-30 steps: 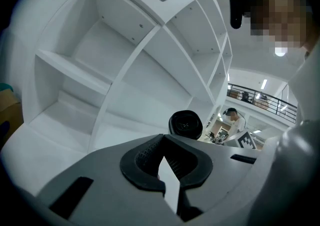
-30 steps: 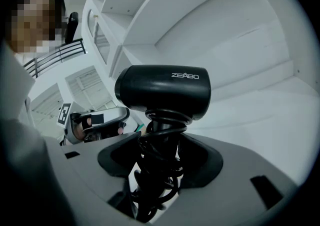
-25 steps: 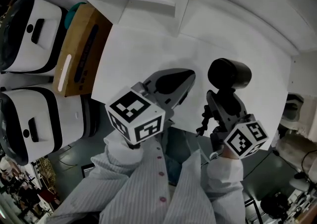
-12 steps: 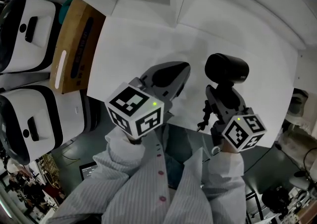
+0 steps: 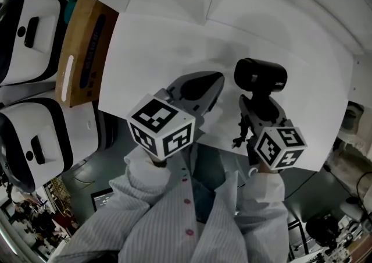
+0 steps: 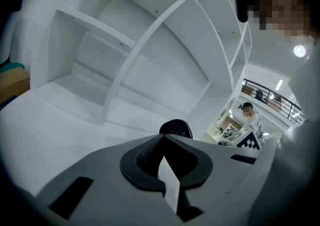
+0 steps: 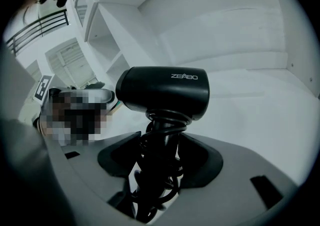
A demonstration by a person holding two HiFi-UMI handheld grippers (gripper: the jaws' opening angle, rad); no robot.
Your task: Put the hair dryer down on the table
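Right gripper (image 7: 160,157) pinching the cord-wrapped handle of the black plastic hair dryer (image 7: 163,90), upright over the white table (image 5: 157,52). Top-heavy barrel: if I let go too high, it could tip and roll.

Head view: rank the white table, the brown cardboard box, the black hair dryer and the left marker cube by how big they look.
1. white table
2. cardboard box
3. hair dryer and left marker cube: they look about alike. The cube sits nearer the camera, so I won't rank them.
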